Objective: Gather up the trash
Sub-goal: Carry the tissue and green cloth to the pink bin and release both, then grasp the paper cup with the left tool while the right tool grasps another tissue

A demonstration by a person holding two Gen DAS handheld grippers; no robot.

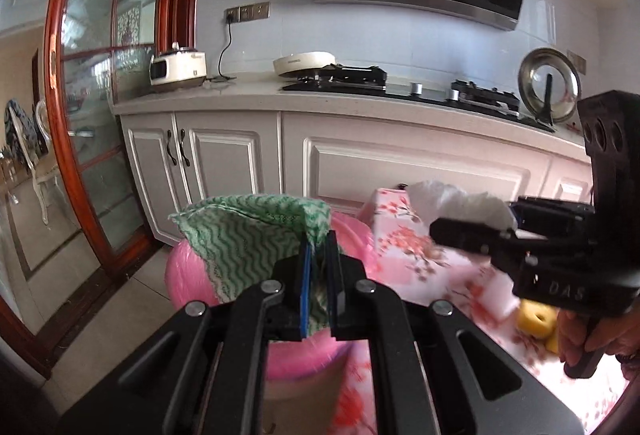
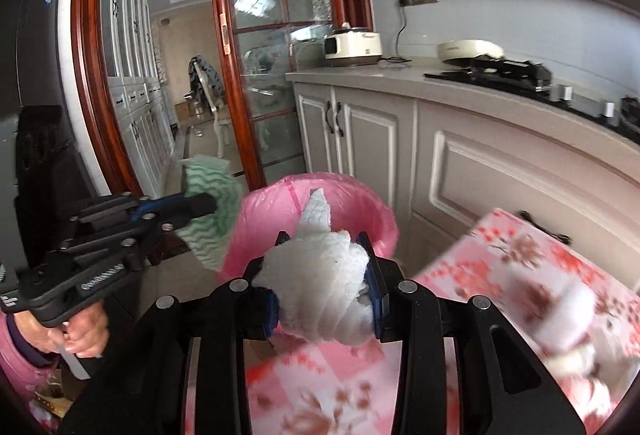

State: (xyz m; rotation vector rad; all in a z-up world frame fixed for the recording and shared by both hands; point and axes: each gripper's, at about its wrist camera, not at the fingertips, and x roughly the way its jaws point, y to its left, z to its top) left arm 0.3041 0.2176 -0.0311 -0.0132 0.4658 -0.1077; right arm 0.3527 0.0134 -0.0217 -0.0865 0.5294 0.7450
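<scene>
- Blurred: flowered pink tablecloth below and right of both claws; yellow ring-shaped things on it, hard to make out.
- Mostly hidden behind the pads: pink-lined trash bin, just ahead of both claws.
- Left gripper: pinched together on one thin green-and-white wavy cloth.
- Right gripper: clamped on one crumpled, quilted white paper wad.
</scene>
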